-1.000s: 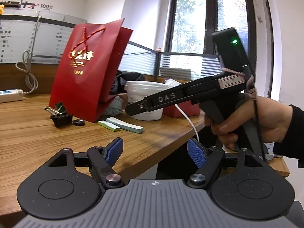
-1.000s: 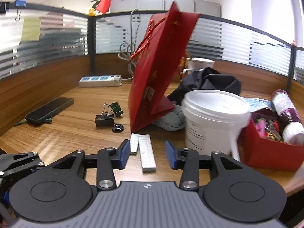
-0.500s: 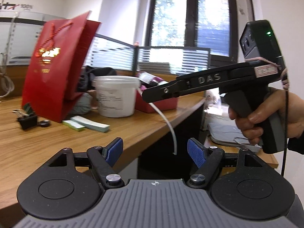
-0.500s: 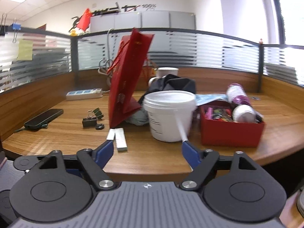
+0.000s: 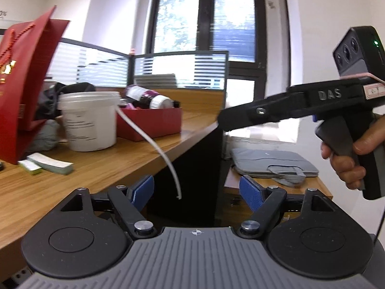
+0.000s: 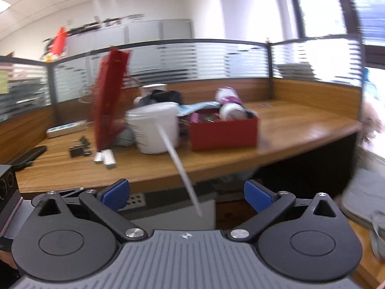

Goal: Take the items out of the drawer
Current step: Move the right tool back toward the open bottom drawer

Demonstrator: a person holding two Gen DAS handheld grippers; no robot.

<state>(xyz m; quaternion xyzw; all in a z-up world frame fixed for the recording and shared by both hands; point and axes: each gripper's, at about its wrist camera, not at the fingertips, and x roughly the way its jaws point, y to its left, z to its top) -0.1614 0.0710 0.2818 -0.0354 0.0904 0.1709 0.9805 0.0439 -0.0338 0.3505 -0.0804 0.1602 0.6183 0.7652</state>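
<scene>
Left gripper [image 5: 196, 190]: blue ribbed fingers [image 5: 142, 190] spread, opening, nothing between. Right gripper [image 6: 187, 193]: fingers widening, empty. Drawer not discernible. Wooden bench [image 6: 288, 130], frame centre, carrying white plastic bucket [image 6: 154, 130] and red box [image 6: 223, 133].

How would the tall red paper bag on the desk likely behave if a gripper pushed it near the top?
The red paper bag stands tall on a narrow base and already leans, so it would probably tip. Its thin paper walls would likely buckle rather than resist.
</scene>
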